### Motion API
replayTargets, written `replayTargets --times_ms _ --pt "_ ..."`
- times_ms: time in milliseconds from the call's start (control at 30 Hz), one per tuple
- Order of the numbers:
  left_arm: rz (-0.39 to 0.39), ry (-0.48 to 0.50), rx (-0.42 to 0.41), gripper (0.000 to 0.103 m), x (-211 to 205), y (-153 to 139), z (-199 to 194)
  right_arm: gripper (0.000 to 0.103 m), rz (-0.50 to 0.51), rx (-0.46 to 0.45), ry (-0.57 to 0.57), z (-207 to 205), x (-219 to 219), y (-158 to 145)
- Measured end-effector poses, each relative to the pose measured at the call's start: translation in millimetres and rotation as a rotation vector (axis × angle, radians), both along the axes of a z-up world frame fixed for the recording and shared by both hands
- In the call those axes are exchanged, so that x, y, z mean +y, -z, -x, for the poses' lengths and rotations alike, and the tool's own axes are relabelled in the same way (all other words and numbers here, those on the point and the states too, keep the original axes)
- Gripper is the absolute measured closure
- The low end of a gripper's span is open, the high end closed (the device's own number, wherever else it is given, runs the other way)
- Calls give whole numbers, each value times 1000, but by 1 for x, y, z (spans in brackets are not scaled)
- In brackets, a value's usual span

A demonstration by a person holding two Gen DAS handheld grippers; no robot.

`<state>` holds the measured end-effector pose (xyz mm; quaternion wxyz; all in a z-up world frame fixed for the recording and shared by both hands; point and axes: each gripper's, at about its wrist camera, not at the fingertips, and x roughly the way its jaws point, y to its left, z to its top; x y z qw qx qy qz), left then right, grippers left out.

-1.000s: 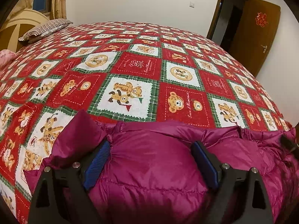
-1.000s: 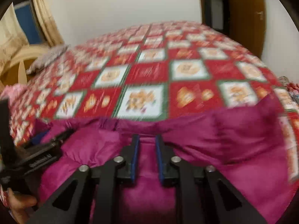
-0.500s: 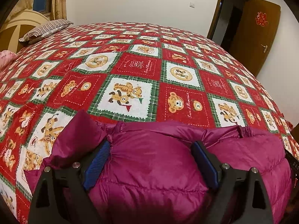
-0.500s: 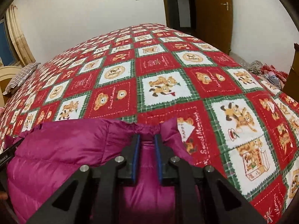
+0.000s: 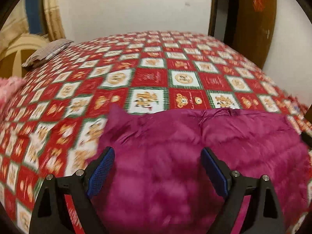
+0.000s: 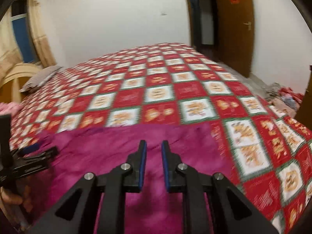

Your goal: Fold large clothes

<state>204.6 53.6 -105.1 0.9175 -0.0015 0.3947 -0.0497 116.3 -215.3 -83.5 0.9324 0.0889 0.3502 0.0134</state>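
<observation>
Both my grippers tilt down over the jacket (image 5: pixel 175 156) lying on the quilt (image 5: pixel 148 78). My left gripper (image 5: pixel 157 167) is spread wide, pads clear of the padding; my right gripper (image 6: pixel 153 163) is nearly closed with nothing pinched. Half a second ago the left straddled a puffed bulge and the right nipped a fold; now both sit higher and the jacket lies flatter.
</observation>
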Motion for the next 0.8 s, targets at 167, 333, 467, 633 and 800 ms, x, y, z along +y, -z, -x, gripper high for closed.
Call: replayTargets --times_ms 167,333,467,633,800 --pt "86 -90 -49 13 38 1 39 85 -89 23 -61 10 46 21" --pt "142 -120 -31 13 50 20 50 85 -97 40 -105 5 77 40" --pt "208 -101 44 13 48 41 45 86 -87 115 -98 -4 86 66" --pt "257 -109 57 13 45 56 49 93 -150 113 -86 -3 76 78" --pt "189 -103 56 13 37 55 49 94 -141 91 -90 0 78 80"
